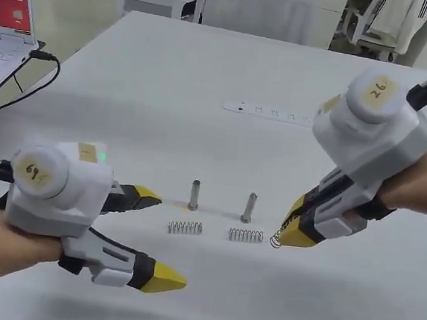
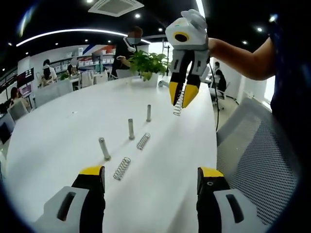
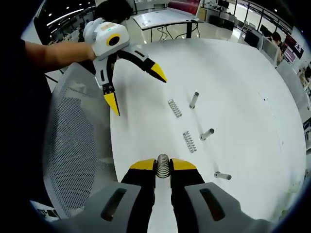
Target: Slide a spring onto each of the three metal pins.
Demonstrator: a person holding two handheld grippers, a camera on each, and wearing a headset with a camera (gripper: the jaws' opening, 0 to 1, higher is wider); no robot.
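Note:
Two upright metal pins [image 1: 194, 194] [image 1: 248, 207] stand on the white table; the left gripper view shows all three pins [image 2: 104, 148] [image 2: 130, 128] [image 2: 148, 112]. Two springs [image 1: 185, 227] [image 1: 246, 235] lie flat in front of the pins. My right gripper [image 1: 289, 238] [image 3: 163, 165] is shut on a third spring [image 3: 163, 167] [image 2: 179, 104], held just right of the lying springs and above the table. My left gripper [image 1: 158, 237] [image 2: 151, 174] stands open at the lower left with nothing between its jaws, left of the pins.
A laptop [image 1: 6, 7] with a black cable sits at the far left edge. A white power strip [image 1: 270, 112] lies behind the pins. A mesh chair [image 3: 77, 141] stands at the near table edge, and a potted plant [image 2: 148, 63] at the far end.

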